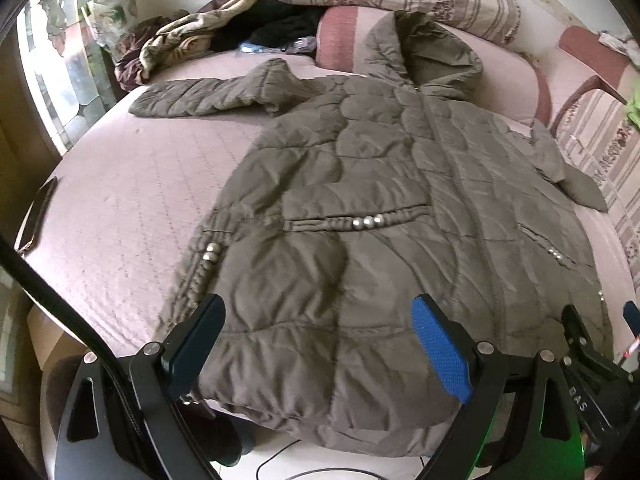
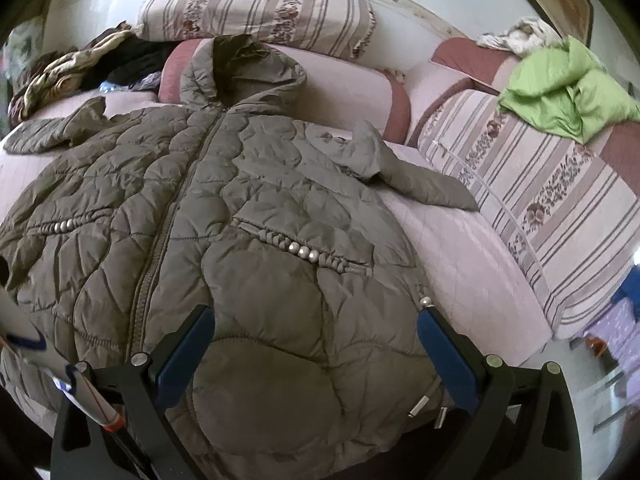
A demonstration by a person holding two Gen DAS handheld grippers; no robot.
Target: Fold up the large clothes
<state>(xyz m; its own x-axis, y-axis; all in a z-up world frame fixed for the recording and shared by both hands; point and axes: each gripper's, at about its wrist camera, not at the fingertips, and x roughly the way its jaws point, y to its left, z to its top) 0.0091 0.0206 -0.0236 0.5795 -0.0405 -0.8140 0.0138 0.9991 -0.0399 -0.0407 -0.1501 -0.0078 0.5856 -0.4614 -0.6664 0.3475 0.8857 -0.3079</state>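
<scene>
Two grippers hover with jaws wide and holding nothing over the near hem of the coat (image 1: 360, 200): the left gripper (image 1: 320, 344) over the hem's left part, the right gripper (image 2: 316, 344) over its right part, close to the coat's right side edge. Zipped and front-up, the coat lies flat across the bed (image 1: 120, 208), hem overhanging the near edge, hood (image 1: 424, 48) resting against the bolster (image 2: 352, 84) at the far edge. One sleeve (image 1: 200, 96) stretches toward the far left corner, the other (image 2: 404, 168) bends toward the striped cushion (image 2: 540, 184) along the right edge.
</scene>
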